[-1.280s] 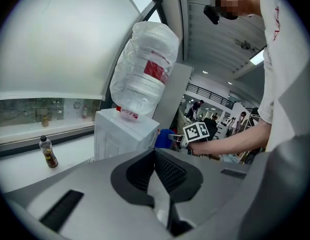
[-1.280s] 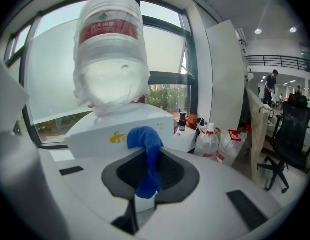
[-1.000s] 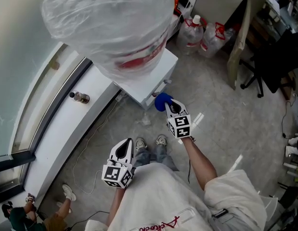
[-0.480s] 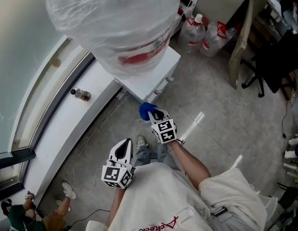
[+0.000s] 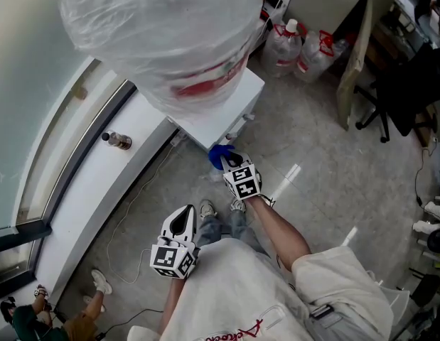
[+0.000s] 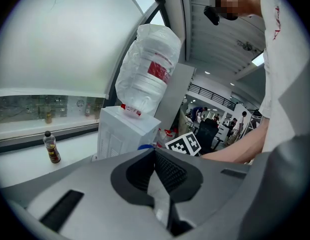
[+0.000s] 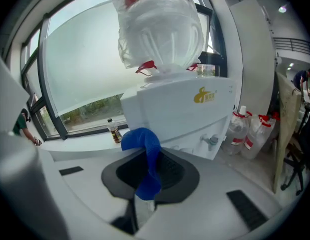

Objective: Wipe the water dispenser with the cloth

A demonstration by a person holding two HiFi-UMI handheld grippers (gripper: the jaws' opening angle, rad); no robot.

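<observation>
The right gripper (image 5: 229,163) is pinching the blue cloth (image 7: 144,146) between closed jaws, holding it near the dispenser (image 7: 181,113) front. The left gripper (image 5: 181,223) is hanging back, jaws together and empty. The cloth is looking soft, light and floppy, so a bunched fold is probably giving the firmest hold.
</observation>
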